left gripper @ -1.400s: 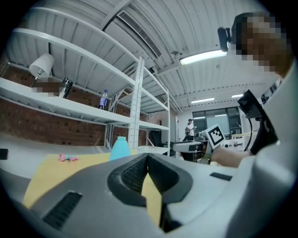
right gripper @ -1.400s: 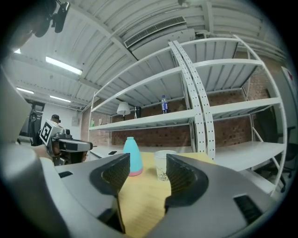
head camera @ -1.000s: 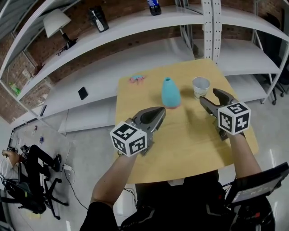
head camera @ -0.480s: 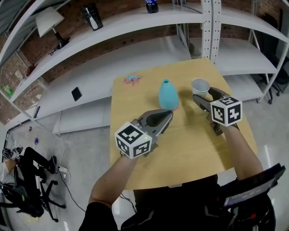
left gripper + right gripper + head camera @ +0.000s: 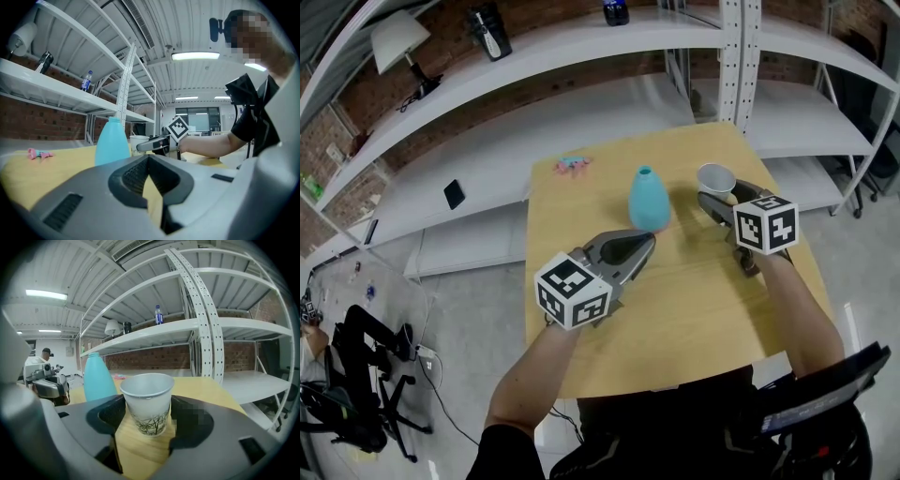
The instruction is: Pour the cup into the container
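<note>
**A:** Wood table (image 5: 675,309) is sitting in front of white shelves (image 5: 581,52). Anyone reading off what's going on, left to right?

**B:** Sure. Small pink thing (image 5: 572,164) is lying near the far left corner, but I'm not making out what it is. Left claw (image 5: 649,240) is hanging over the middle of the table. Its jaws are sitting together with nothing between them, pointing toward the bottle (image 5: 649,199). That teal bottle is standing upright just past its tips.

**A:** And the cup?

**B:** Cup (image 5: 715,178) is standing upright on the table, right of the bottle and apart from it, toward the far right corner. Right claw (image 5: 722,194) is standing wide around it, so the cup is sitting between the jaws with a gap showing on both sides. The pads aren't pressing on it. It's looking like white paper with a tree print low on the side. No view is showing what's inside.
</note>
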